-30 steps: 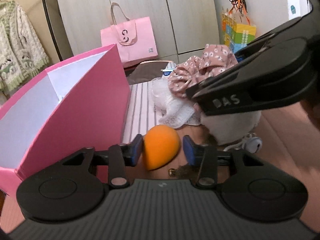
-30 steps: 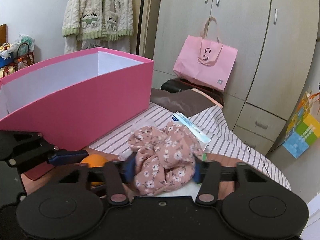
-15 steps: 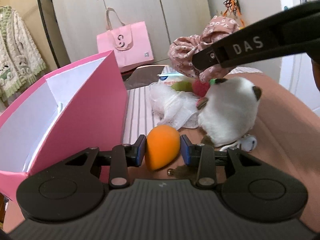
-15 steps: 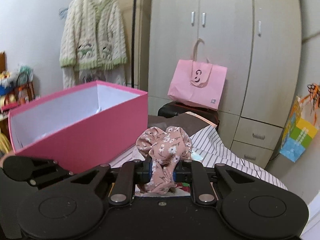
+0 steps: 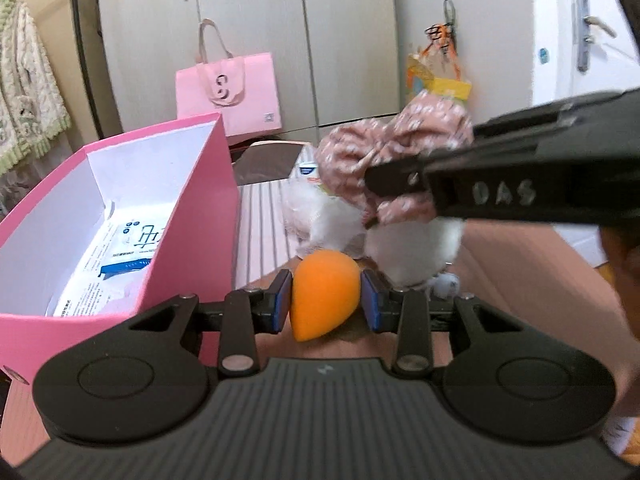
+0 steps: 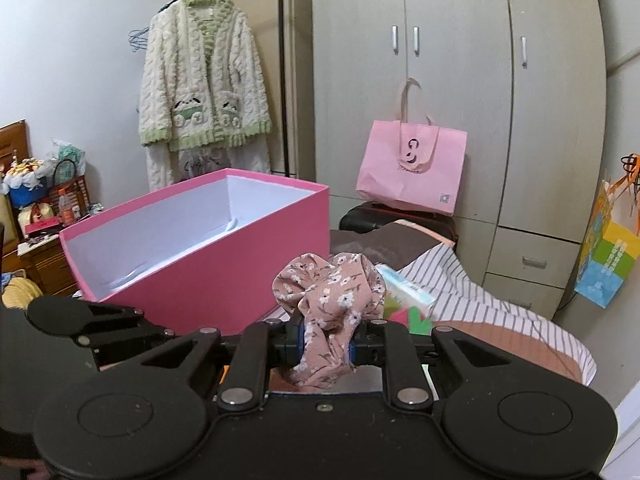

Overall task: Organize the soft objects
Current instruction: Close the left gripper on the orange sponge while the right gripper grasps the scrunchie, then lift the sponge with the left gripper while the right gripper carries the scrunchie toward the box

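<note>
My left gripper [image 5: 326, 300] is shut on an orange teardrop sponge [image 5: 320, 292] and holds it above the bed, right of the open pink box [image 5: 188, 216]. My right gripper [image 6: 324, 346] is shut on a pink floral scrunchie [image 6: 328, 300] and holds it in the air right of the box [image 6: 248, 264]. The scrunchie [image 5: 384, 148] and the right gripper's arm also show in the left wrist view, above a white plush toy [image 5: 408, 248]. A wipes pack [image 5: 128, 248] lies inside the box.
A tissue pack [image 6: 408, 288] and a green and red soft item [image 6: 412, 316] lie on the striped sheet [image 6: 472, 292]. White lacy fabric [image 5: 304, 208] lies by the plush. A pink bag [image 6: 412, 168] and wardrobe stand behind.
Both grippers have risen with their objects. The left one closed on the sponge and lifted it off the bed; the box's inside has come into view. The scrunchie now hangs higher.
</note>
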The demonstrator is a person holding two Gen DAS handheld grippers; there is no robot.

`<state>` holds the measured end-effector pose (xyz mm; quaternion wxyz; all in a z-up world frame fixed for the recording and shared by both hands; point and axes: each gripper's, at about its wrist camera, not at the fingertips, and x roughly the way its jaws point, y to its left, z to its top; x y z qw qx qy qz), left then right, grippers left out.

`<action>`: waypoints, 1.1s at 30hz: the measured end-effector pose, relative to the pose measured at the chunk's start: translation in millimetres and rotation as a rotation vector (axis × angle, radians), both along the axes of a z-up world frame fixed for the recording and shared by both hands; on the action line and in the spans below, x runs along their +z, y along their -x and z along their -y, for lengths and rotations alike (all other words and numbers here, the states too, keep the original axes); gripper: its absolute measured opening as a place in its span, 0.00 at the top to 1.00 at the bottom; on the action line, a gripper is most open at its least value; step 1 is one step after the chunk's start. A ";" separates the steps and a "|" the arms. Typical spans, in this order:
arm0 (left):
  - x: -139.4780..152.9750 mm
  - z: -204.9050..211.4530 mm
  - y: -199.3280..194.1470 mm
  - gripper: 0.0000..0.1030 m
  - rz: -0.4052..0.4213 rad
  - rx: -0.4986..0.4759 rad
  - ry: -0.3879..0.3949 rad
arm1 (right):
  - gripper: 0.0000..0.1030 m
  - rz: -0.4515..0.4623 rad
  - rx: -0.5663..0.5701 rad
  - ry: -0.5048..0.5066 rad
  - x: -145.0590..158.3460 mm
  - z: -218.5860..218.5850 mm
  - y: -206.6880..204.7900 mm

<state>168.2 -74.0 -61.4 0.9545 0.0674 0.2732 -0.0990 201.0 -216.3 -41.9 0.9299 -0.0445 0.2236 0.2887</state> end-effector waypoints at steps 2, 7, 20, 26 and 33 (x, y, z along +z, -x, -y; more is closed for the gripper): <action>4.8 -2.0 8.1 0.65 -0.002 -0.017 0.012 | 0.79 -0.005 0.010 -0.002 -1.2 0.5 4.9; 8.9 -7.4 22.6 0.65 -0.014 -0.047 0.023 | 0.78 -0.017 0.008 -0.001 -8.9 1.5 18.5; -1.2 -35.6 42.9 0.65 -0.123 -0.076 0.108 | 0.78 -0.116 0.001 0.016 -28.0 3.9 53.0; -9.9 -54.6 48.3 0.65 -0.209 -0.079 0.171 | 0.78 -0.209 0.028 0.020 -30.8 -0.2 67.9; -4.0 -80.4 61.9 0.65 -0.281 -0.110 0.223 | 0.78 -0.305 0.107 0.056 -21.8 -21.4 86.0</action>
